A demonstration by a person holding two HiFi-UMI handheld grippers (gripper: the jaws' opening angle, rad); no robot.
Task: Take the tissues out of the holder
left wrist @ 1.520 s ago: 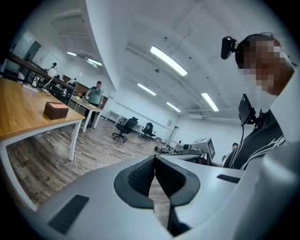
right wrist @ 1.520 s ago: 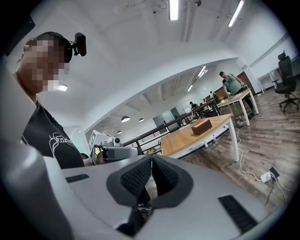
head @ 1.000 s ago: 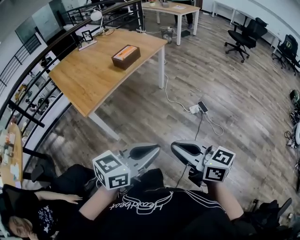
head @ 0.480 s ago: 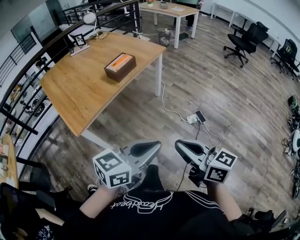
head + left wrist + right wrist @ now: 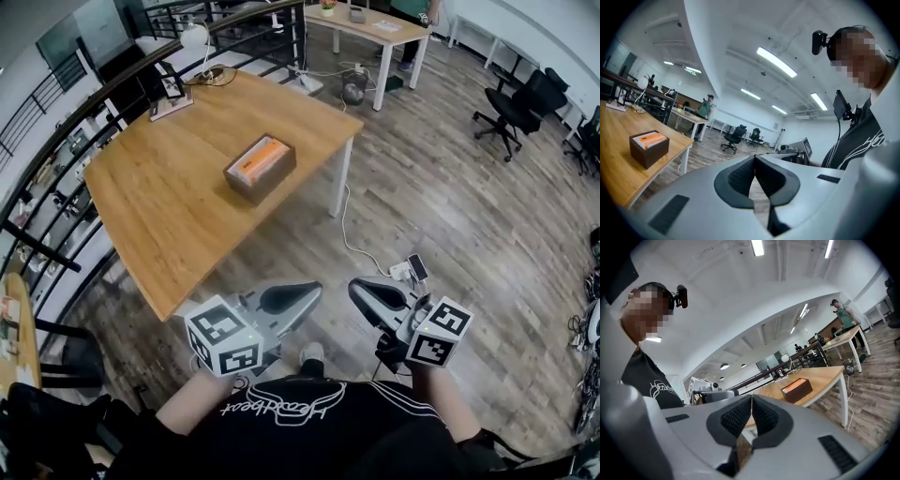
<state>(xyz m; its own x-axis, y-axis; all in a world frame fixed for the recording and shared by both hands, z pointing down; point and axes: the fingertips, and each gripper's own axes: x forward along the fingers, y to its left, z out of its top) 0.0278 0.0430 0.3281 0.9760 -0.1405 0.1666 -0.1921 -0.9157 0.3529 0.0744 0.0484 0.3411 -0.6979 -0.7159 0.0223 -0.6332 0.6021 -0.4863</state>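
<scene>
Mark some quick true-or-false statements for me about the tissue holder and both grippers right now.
The tissue holder stands on the wooden table. True.
The left gripper holds a tissue. False: its jaws are shut on nothing.
The right gripper is shut and empty. True.
The holder is empty. False: an orange pack shows in its open top.
Both grippers touch the holder. False: they are held over the floor, short of the table.

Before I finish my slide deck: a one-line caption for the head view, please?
Both shut and empty, the left hand-held gripper and right hand-held gripper face a tissue box on a table.
</scene>
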